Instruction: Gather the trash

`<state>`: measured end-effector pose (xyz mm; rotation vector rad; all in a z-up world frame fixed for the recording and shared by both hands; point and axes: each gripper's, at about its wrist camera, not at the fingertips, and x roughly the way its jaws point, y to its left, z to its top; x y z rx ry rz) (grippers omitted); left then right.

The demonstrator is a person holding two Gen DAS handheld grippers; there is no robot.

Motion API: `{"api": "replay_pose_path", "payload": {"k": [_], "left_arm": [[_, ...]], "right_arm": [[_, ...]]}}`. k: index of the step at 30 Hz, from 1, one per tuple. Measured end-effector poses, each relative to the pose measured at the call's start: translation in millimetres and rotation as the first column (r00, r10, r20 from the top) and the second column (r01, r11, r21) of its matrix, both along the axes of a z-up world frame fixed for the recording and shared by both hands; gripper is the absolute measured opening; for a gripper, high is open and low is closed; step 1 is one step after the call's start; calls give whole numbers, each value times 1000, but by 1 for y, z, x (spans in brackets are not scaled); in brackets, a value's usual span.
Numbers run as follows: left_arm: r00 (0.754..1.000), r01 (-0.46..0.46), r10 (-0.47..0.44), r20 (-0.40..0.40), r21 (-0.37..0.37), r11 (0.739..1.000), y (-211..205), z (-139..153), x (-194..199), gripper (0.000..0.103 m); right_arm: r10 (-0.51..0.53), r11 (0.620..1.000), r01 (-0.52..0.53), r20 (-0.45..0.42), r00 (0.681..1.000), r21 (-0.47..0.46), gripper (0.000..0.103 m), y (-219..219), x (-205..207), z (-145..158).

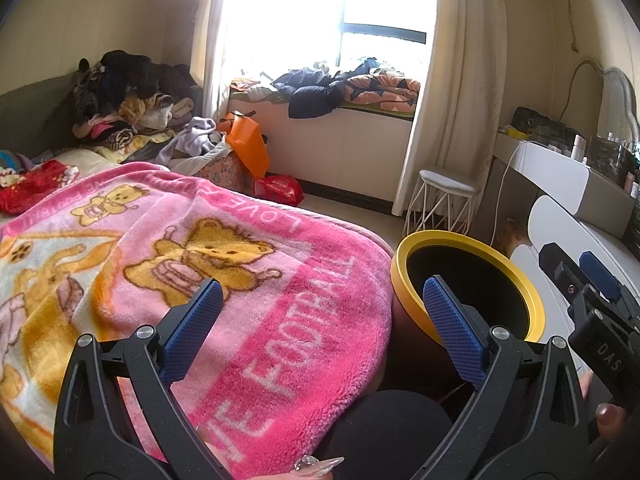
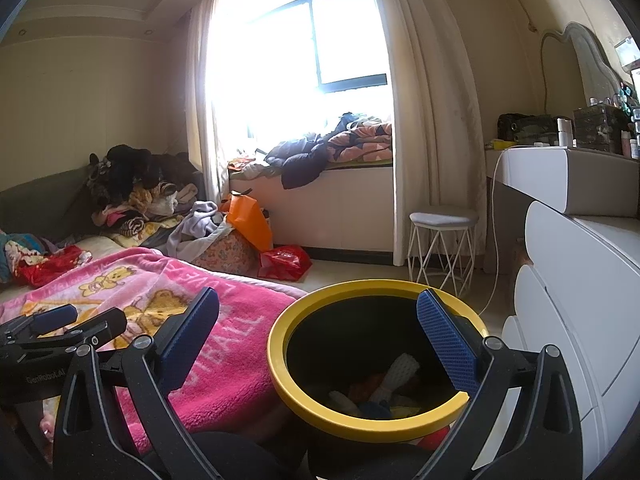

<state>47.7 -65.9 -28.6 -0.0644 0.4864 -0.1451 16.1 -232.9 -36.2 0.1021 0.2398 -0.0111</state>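
A black waste bin with a yellow rim [image 2: 360, 285] stands on the floor between the bed and a white dresser. Inside it lie several scraps of trash [image 2: 396, 376], white, orange, blue and yellow. My right gripper [image 2: 320, 340] hangs open just over the bin's mouth, its right pad above the near rim, with nothing between its fingers. My left gripper [image 1: 324, 320] is open and empty over the corner of the pink teddy-bear blanket [image 1: 224, 264], with the bin [image 1: 440, 236] just to its right. The right gripper [image 1: 572, 258] shows at the right edge of the left wrist view.
The white dresser [image 2: 580, 280] stands close on the right. A white wire stool [image 2: 442, 236] is near the curtain. Orange [image 2: 248, 216] and red [image 2: 284, 260] bags lie by the bed's far end. Clothes are piled on the bed and window seat. A hand's fingernails [image 1: 320, 462] show below.
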Motion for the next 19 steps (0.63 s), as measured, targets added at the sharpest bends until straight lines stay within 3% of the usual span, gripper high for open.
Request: {"api": "replay_pose_path", "payload": {"k": [7, 10, 12, 13, 15, 16, 18, 19], "left_arm": [[995, -87, 85, -43, -49, 995, 26, 3, 7, 92], [981, -187, 182, -64, -86, 978, 76, 7, 6, 92], [943, -326, 319, -92, -78, 942, 132, 4, 0, 92], [923, -379, 372, -102, -66, 923, 153, 1, -4, 92], [836, -535, 528, -148, -8, 845, 212, -11, -16, 92], [775, -612, 606, -182, 25, 790, 243, -20, -23, 92], [610, -751, 748, -261, 111, 651, 309, -45, -41, 92], [539, -795, 789, -294, 133, 592, 337, -57, -49, 92]], "right_arm": [[15, 1000, -15, 42, 999, 3, 97, 15, 2, 16], [170, 985, -169, 53, 984, -11, 97, 60, 14, 32], [306, 952, -306, 31, 952, -15, 97, 99, 24, 38], [399, 917, -399, -2, 917, -14, 97, 128, 32, 39], [563, 824, -566, -106, 820, -5, 97, 192, 47, 36], [649, 754, -657, -181, 739, 16, 97, 229, 56, 29], [737, 629, -776, -354, 576, 47, 97, 312, 68, 3], [757, 570, -819, -428, 493, 64, 97, 349, 71, -12]]}}
